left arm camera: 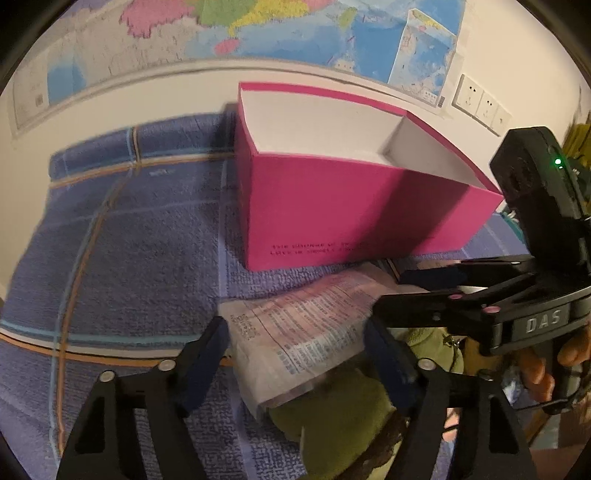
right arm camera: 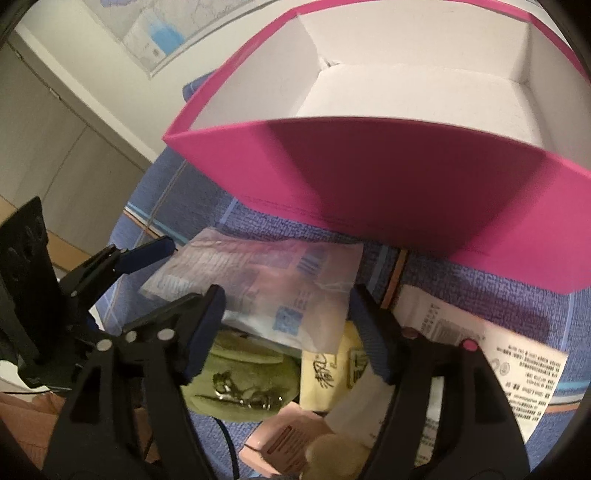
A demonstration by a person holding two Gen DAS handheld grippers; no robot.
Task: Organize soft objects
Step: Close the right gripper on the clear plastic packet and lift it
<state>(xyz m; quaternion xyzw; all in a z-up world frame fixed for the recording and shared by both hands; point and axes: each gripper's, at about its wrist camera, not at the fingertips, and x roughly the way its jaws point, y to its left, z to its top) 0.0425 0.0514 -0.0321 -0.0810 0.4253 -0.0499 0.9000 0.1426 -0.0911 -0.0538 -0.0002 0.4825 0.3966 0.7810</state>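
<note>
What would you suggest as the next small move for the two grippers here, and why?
Probably close the left gripper on the plastic packet: its pads flank the packet without visibly pressing, while the right gripper also straddles it. The pink box behind stands open and looks empty.

I count one pink box, open at the top. On the blue cloth there is one clear plastic packet, one green soft toy, one cream pouch, one pink pack and one white printed pack. Two grippers, left and right, one wall map.
</note>
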